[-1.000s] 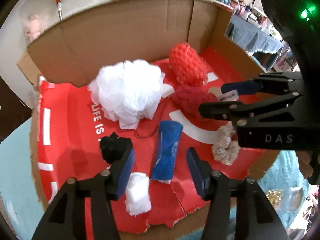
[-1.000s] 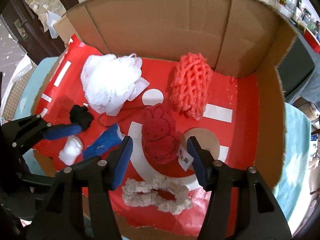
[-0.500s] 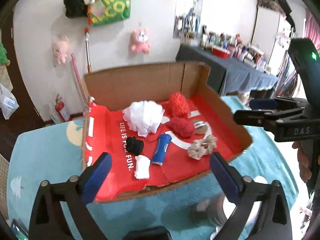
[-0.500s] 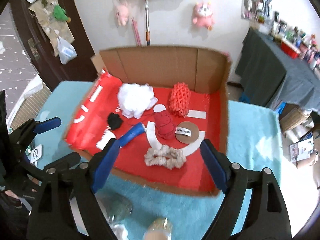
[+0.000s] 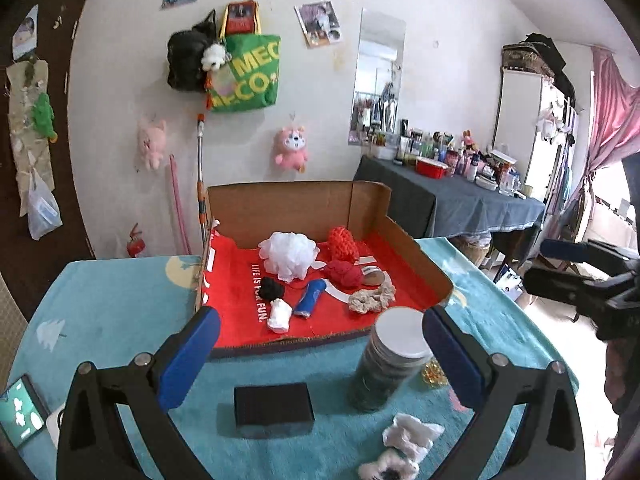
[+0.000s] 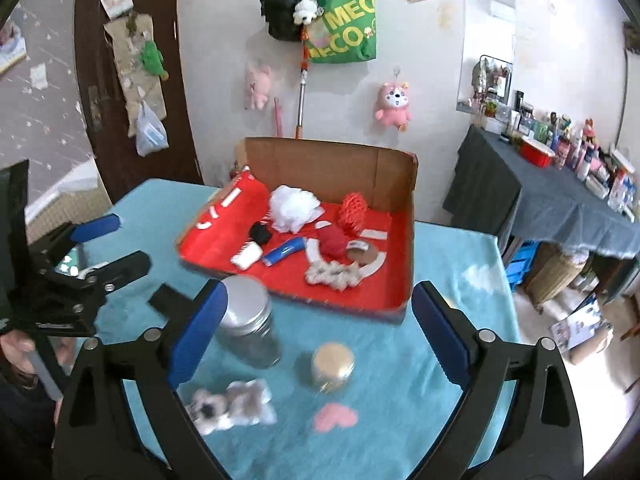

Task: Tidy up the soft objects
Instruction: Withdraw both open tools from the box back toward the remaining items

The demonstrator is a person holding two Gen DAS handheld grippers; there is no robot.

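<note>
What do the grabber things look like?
Both are black plastic frames ending in two fingers with blue pads. The left gripper and the right gripper each have small silver screws on their arms. Seen from the side, the right one looks chunky and black, with a blue pad at its tip. No cables or sleeves show.

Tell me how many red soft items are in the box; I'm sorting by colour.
2: a red mesh puff near the back wall of the cardboard box, and a red plush just in front of it.
</note>
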